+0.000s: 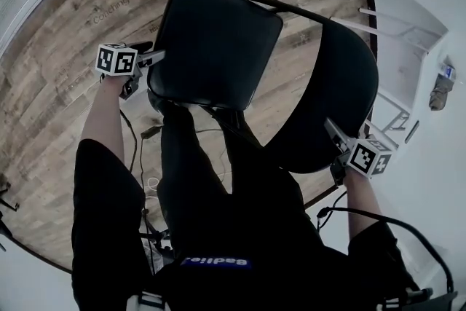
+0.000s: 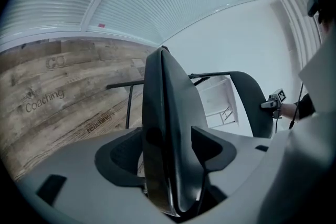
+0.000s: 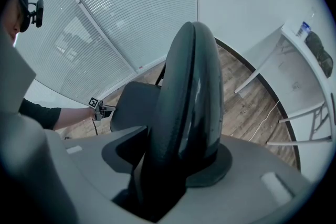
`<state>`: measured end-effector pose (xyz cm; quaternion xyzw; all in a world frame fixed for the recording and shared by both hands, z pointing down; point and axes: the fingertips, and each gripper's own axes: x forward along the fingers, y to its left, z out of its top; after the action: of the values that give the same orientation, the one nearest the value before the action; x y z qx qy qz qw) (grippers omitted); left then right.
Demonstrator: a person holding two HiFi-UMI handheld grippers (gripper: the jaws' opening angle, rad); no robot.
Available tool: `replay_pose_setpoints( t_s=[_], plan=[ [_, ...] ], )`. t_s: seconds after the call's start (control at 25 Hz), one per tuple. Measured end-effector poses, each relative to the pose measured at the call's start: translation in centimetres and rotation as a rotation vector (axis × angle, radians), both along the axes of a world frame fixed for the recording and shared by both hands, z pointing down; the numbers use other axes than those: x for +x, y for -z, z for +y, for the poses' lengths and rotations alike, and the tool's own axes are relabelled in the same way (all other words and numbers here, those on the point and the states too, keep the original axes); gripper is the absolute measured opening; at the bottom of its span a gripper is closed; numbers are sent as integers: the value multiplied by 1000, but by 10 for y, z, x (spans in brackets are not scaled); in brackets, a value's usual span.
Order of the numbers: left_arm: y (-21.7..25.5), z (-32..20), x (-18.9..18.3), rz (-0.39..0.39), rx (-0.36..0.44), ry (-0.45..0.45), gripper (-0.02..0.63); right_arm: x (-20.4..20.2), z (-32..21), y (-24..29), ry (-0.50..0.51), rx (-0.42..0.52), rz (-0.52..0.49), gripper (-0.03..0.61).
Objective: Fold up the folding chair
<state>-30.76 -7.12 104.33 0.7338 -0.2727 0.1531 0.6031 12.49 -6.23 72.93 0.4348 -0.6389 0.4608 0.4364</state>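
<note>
A black folding chair (image 1: 218, 47) stands on the wood-plank floor (image 1: 65, 113) just in front of us, between our two arms, seen from above. Its padded seat (image 2: 170, 113) is on the left and its rounded backrest (image 1: 342, 98) on the right.

Our left gripper (image 1: 155, 58) is at the seat's left edge. Its jaws stand wide with that edge between them, and a sliver of floor shows beside one pad. Our right gripper (image 1: 333, 133) is clamped on the backrest's near edge, both pads pressing on it.

Our dark-trousered legs (image 1: 204, 178) are beneath the seat. A cable (image 1: 149, 182) lies on the floor. White blinds (image 2: 157, 2) cover the wall beyond, and a white shelf unit (image 1: 408, 47) stands at the right.
</note>
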Motion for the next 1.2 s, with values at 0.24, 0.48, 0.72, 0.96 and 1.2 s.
replay_pose_setpoints(
  t_s=[0.24,0.48,0.72,0.96,1.2],
  plan=[
    [-19,10,8,110,-76,-38,284,0,1,-2,1,1,-1,204],
    [-26,10,17,244,-133,-13,319,1,-2,-2,-1,7,-10,204],
    [-26,12,25,375,-181,-49,319,1,-2,-3,-7,4,-15,201],
    [-32,10,31,415,-186,-83,318,4,-4,-5,-14,8,-14,189],
    [-26,5,35,401,-125,-50,261,5,-4,-4,-29,13,-21,163]
  ],
)
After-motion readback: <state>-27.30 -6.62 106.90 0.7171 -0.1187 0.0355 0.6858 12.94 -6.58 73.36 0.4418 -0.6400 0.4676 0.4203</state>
